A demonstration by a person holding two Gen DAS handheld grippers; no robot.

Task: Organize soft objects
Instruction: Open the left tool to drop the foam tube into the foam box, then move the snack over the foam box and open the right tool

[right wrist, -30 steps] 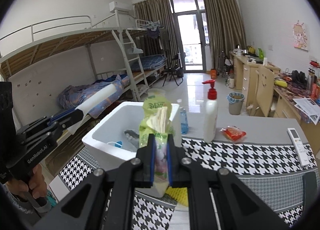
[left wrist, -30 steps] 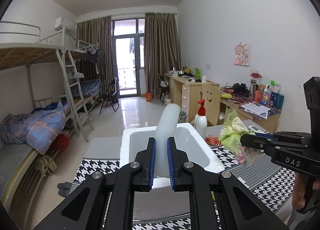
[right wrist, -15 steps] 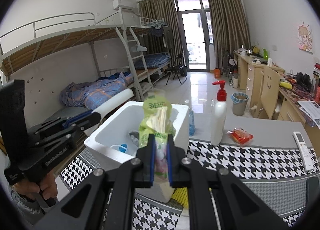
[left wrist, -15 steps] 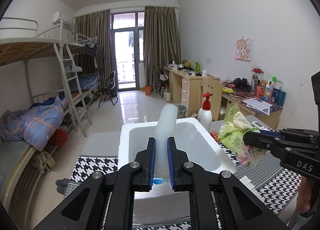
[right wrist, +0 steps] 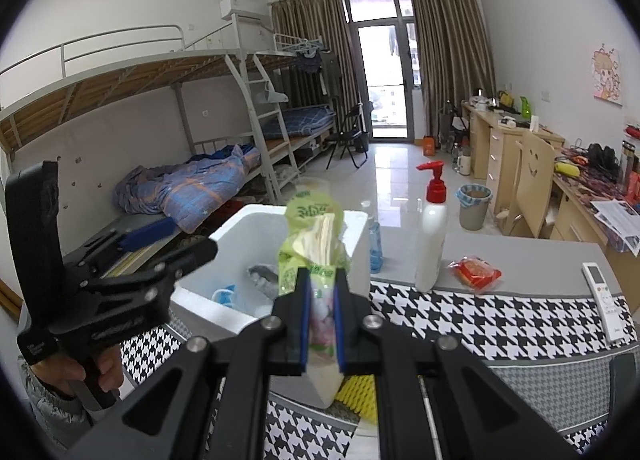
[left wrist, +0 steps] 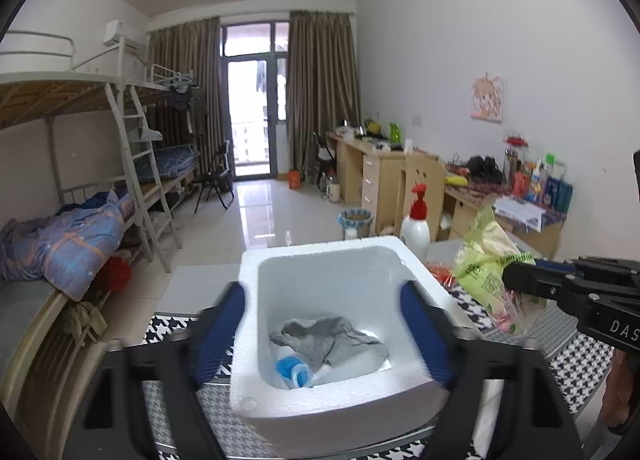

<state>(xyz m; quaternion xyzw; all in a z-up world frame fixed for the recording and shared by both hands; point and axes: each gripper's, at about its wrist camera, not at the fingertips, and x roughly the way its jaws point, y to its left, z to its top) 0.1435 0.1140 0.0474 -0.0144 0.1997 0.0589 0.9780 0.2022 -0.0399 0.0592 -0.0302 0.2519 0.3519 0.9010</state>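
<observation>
- Left wrist view: white styrofoam box (left wrist: 340, 404), thick rounded walls, sits on black-and-white houndstooth cloth (left wrist: 164, 330).
- Inside the box: crumpled gray cloth (left wrist: 328, 340), soft folds, lying over a white bottle with blue cap (left wrist: 292, 368) on the box floor.
- Left gripper (left wrist: 322, 334): blue-padded jaws motion-blurred, opening, spread to either side of the box; nothing pinched between them, the gray cloth lies below and between.
- Right side of this view: right gripper's black body (left wrist: 576, 292) clamped on a crinkly green-yellow plastic tissue pack (left wrist: 488, 264), held beside the box's right wall.
- Right wrist view: right gripper (right wrist: 322, 316) clenched on the tissue pack (right wrist: 316, 244), pack upright, paper edges showing at its top, in front of the box (right wrist: 224, 304).
- Left gripper (right wrist: 132, 256) at left, pointing over the box, a hand (right wrist: 76, 376) on its handle.
- Behind the box: white pump bottle with red top (right wrist: 430, 236), red snack packet (right wrist: 476, 272), white remote (right wrist: 600, 288) on the gray tabletop.
</observation>
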